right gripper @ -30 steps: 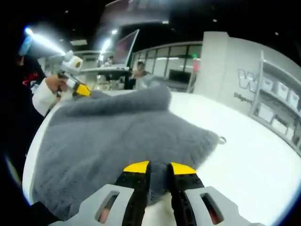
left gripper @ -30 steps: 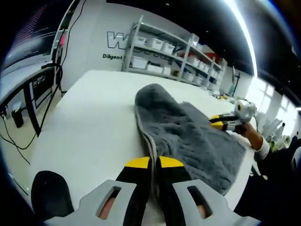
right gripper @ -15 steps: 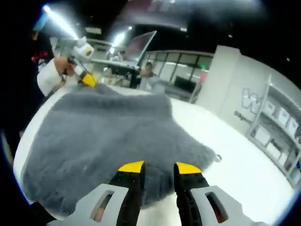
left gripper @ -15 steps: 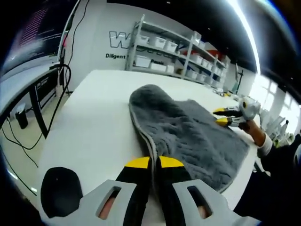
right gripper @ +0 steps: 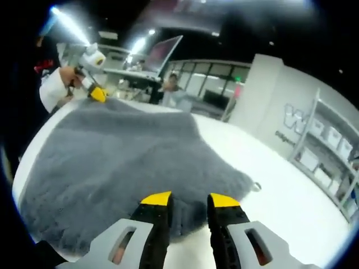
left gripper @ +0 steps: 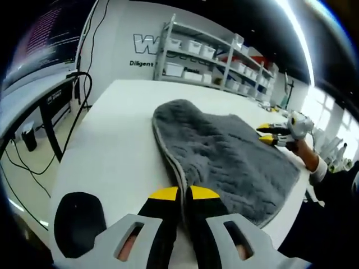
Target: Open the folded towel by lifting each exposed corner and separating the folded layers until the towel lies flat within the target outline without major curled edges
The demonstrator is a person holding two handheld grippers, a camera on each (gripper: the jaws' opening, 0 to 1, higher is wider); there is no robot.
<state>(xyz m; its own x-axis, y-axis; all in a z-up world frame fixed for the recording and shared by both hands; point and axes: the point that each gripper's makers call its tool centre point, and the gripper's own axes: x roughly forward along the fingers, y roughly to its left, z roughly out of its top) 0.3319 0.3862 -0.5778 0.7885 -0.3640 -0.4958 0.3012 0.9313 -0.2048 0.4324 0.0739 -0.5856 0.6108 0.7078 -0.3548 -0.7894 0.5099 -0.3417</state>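
Releasing on the right: the right gripper (right gripper: 180, 197) is now standing with jaws apart just above the near edge of the grey towel (right gripper: 118, 157), where a second ago it was pinching that edge. Left gripper (left gripper: 184, 193) is still clamping the towel's hem, jaws closed on the edge, which is running up between the yellow tips.

Meaning for the task: the towel is lying much flatter on the white bench (left gripper: 106, 151) than a second ago; the raised hump along the left-hand fold is sinking. It looks mostly unfolded, but that far rounded end (left gripper: 174, 109) is still sitting slightly rolled, so I'd judge the job as nearly done, not finished. Can't make out any target outline.

Pose: both grippers are sitting low, near bench level, at opposite sides of the towel and facing each other. A sleeve (left gripper: 315, 168) and a hand are showing behind the right gripper, far across the towel.
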